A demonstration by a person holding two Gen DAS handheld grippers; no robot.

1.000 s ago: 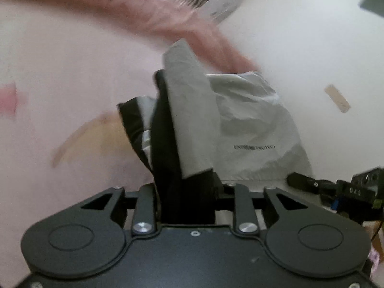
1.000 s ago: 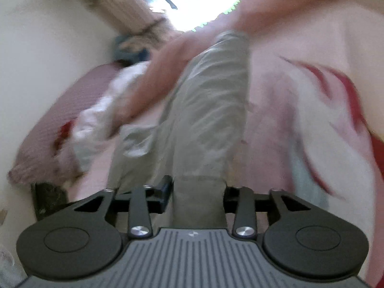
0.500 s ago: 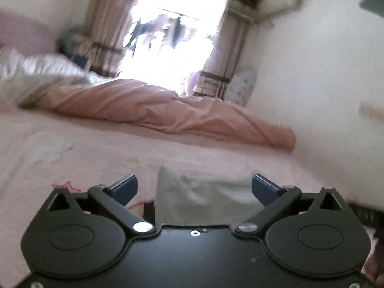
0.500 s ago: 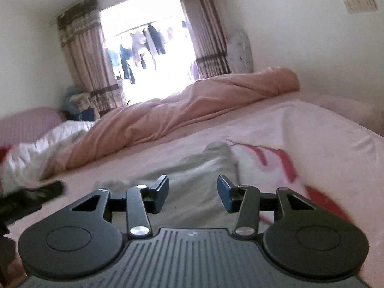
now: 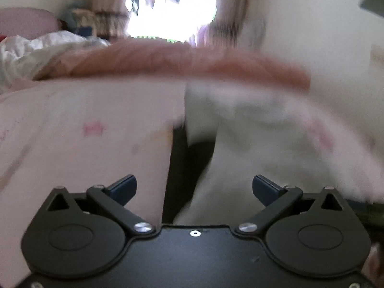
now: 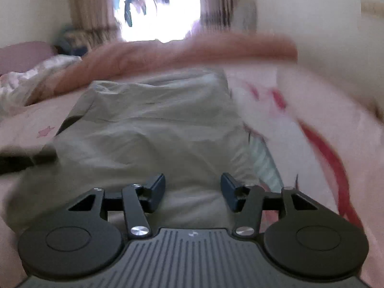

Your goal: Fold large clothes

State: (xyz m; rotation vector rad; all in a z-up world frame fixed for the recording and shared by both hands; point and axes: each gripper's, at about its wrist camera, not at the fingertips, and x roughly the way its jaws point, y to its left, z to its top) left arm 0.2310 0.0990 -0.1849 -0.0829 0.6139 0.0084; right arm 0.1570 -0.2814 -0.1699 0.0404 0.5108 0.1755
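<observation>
A grey garment [image 6: 156,129] with a black lining lies folded on the pink bed sheet [image 6: 26,124], stretching away from my right gripper [image 6: 193,188]. The right gripper's jaws are opening and hang just above the near end of the cloth, with no pad pressing on it. In the blurred left wrist view the same garment [image 5: 240,144] looks pale, with its black lining [image 5: 182,168] showing at the left edge. My left gripper [image 5: 194,187] stands wide open over that edge, gripping nothing.
A rolled salmon-pink quilt [image 6: 187,50] lies across the far side of the bed, with a white crumpled blanket [image 5: 36,48] and a mauve pillow [image 6: 24,52] at the far left. A bright window with curtains [image 6: 156,7] is behind. A wall [image 5: 324,36] borders the right.
Both grippers let go of the garment and opened. The cloth, held up before, now lies flat on the bed, and both views have dipped back down toward it.
</observation>
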